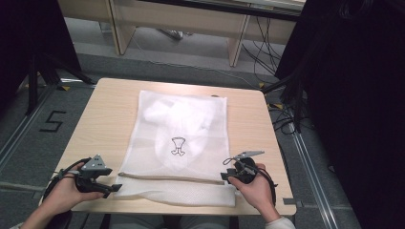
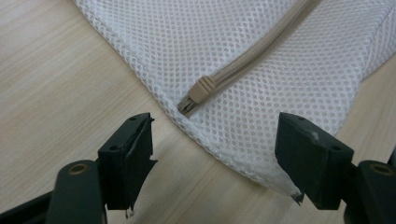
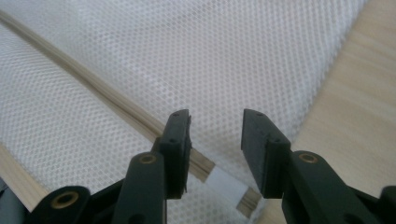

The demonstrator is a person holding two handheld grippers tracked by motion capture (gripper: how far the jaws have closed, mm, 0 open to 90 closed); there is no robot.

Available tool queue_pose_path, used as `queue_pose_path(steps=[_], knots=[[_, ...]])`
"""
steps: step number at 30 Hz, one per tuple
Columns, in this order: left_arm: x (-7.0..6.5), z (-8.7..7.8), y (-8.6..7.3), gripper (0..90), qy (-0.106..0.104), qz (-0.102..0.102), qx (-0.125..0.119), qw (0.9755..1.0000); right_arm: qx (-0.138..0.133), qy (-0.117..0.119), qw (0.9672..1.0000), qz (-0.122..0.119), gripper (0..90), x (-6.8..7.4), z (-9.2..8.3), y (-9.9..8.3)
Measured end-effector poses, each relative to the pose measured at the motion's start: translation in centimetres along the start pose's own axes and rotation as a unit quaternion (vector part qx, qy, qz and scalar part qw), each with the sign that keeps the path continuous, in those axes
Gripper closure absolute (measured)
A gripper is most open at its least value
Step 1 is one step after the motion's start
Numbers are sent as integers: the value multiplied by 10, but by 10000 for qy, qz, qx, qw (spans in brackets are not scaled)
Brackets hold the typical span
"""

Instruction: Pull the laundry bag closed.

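The left gripper [image 2: 212, 154] stands wide open over the corner of a white mesh laundry bag [image 2: 289, 79], its beige zipper slider [image 2: 198, 93] just ahead, on the light wooden table [image 2: 56, 79].

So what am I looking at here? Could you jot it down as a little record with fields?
Surface: wooden table
Main item: white mesh laundry bag, lying flat
Inside: white garment with a small dark print
Closure: beige zipper along the near edge, slider at the left end
Left hand-held gripper: open, at the bag's left corner
Right hand-held gripper: open, over the zipper's right end
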State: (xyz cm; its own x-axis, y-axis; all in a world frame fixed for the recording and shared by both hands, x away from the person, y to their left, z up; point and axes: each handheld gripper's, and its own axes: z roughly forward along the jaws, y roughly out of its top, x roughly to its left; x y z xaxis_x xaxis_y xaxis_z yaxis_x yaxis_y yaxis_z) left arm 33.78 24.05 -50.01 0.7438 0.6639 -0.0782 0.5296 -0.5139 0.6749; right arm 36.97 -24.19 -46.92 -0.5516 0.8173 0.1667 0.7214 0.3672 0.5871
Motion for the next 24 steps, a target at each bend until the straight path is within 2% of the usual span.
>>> queue_pose_path(steps=[2,3,4,5,6,7,8,9,10,12,13,14,15,16,17,18,19,20,21,22,24], knots=[[1,0,0,274,-37,57,16,10000,108,14,9999,-74,618,2,-3,1],[1,0,0,274,-51,40,7,10000,-82,-4,9997,-234,604,3,0,1],[1,-1,0,274,-58,20,7,10000,-53,97,9995,-294,588,7,0,3],[0,0,0,275,-67,-30,-35,10000,-254,157,9979,-570,576,7,3,4],[0,-1,-1,276,-74,-116,-19,9999,-353,221,9973,-606,572,10,4,5],[1,-2,0,277,-36,-95,-50,9999,-455,361,9954,-768,572,18,6,9],[2,-3,0,277,-23,-36,-85,10000,-274,414,9945,-922,572,22,2,14],[1,-3,0,277,-5,-85,-127,9999,-274,414,9945,-922,573,22,2,14],[1,-2,-1,276,-66,-123,-95,9999,-391,495,9922,-1078,582,31,4,20],[2,-2,-1,276,-74,-61,-38,9999,-358,554,9910,-1162,586,35,3,24],[1,-1,-1,278,-57,-39,-38,10000,-426,619,9881,-1345,593,43,8,30],[0,-1,-1,278,-87,-134,-34,9999,-426,619,9881,-1345,593,43,8,30],[0,-1,0,280,-82,-44,-77,9999,-518,694,9873,-1328,602,47,12,32],[-1,-1,0,281,-80,-35,-47,10000,-346,754,9859,-1453,614,49,11,35],[0,-1,0,283,-101,-8,-51,9999,-528,743,9851,-1456,622,52,16,36],[1,-1,0,284,-84,47,-33,9999,-347,797,9835,-1588,636,59,17,43],[-1,0,-1,284,-141,-79,-12,9999,-347,797,9835,-1588,636,59,17,43],[-1,0,-1,284,-148,-88,-13,9999,-441,841,9813,-1673,645,67,23,47],[-1,1,0,285,-156,-93,-18,9998,-359,900,9800,-1737,649,71,23,50],[-1,1,0,285,-159,-96,-22,9998,-359,900,9800,-1737,649,71,23,50],[-1,1,1,286,-155,22,-17,9999,-406,921,9778,-1839,670,78,28,54]])
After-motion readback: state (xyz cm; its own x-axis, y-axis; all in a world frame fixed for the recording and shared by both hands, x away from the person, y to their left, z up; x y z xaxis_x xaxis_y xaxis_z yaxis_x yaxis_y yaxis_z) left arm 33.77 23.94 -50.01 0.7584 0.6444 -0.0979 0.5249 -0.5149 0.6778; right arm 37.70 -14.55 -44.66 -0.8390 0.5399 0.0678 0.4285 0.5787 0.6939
